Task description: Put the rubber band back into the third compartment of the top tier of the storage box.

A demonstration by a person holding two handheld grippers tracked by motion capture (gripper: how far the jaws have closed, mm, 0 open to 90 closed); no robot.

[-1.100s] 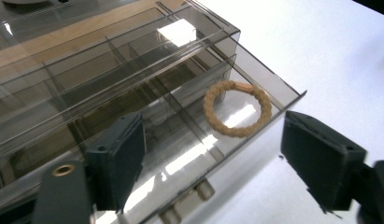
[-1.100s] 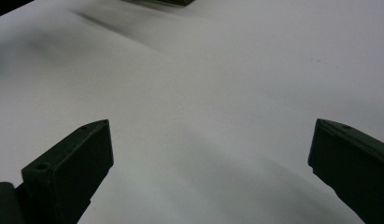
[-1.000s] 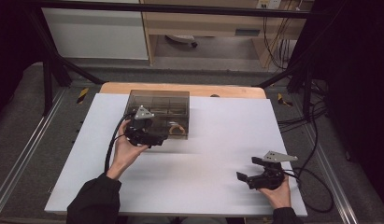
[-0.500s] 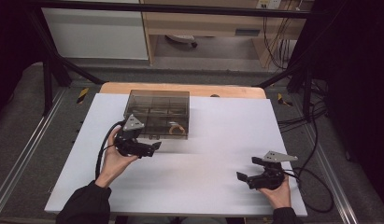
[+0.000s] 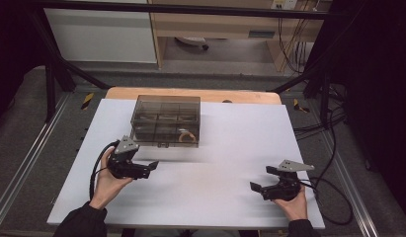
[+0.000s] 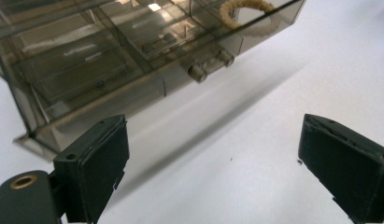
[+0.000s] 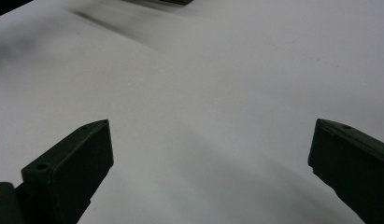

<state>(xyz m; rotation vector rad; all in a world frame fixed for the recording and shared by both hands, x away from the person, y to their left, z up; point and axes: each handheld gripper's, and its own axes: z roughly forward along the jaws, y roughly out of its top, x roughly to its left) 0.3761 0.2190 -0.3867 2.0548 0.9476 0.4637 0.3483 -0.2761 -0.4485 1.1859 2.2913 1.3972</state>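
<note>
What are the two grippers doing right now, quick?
Left gripper: open, holding nothing, near the clear box on the table.
Right gripper: open, holding nothing, over the bare white table.

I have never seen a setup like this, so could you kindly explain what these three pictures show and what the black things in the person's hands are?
A person sits at a white table holding a black two-jaw gripper in each hand. The high view looks down from above: the left gripper sits near a smoky transparent plastic compartment box, and the right gripper rests apart, over bare table. The other two pictures come from cameras riding on the grippers, looking along their jaws. The left gripper view shows the box's front latch and a beige ring inside one compartment. Both grippers are open and hold nothing.
</note>
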